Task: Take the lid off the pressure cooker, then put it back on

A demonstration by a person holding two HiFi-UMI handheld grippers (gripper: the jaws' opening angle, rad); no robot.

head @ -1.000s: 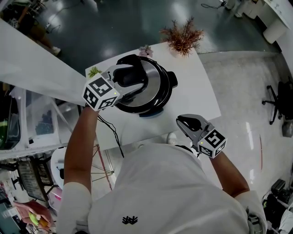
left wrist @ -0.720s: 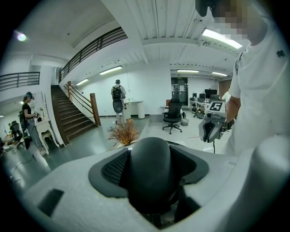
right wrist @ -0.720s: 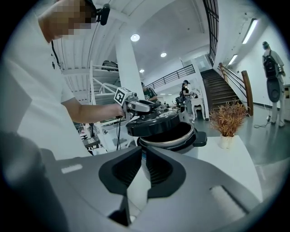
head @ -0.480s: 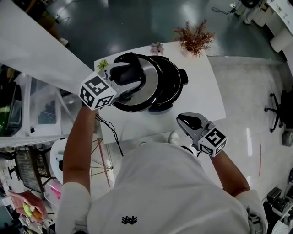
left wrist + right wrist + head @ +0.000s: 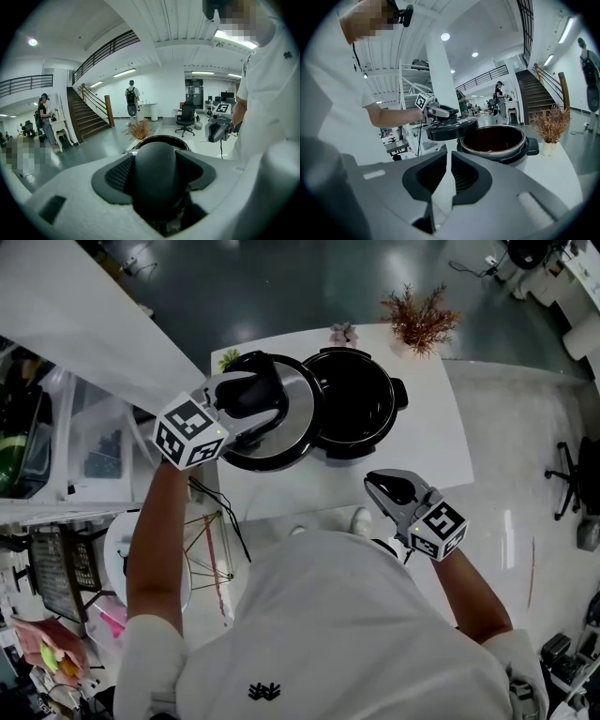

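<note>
The black pressure cooker (image 5: 356,415) stands open on the white table (image 5: 422,451), its dark pot showing. Its lid (image 5: 281,423), silver on top with a black rim, hangs in the air just left of the pot, overlapping the pot's left rim. My left gripper (image 5: 246,395) is shut on the lid's black knob (image 5: 157,173), which fills the space between the jaws. In the right gripper view the lid (image 5: 451,127) floats tilted beside the open pot (image 5: 497,140). My right gripper (image 5: 386,489) is shut with nothing in it, near the table's front edge.
A dried reddish plant (image 5: 420,320) in a small pot and two small plants (image 5: 342,334) stand along the table's far edge. A black cord (image 5: 225,521) hangs off the table's left front. Shelving and clutter (image 5: 56,615) lie to the left below.
The left gripper has carried the lid up and to the left, off the cooker; the pot now stands open. The right gripper has stayed put.
</note>
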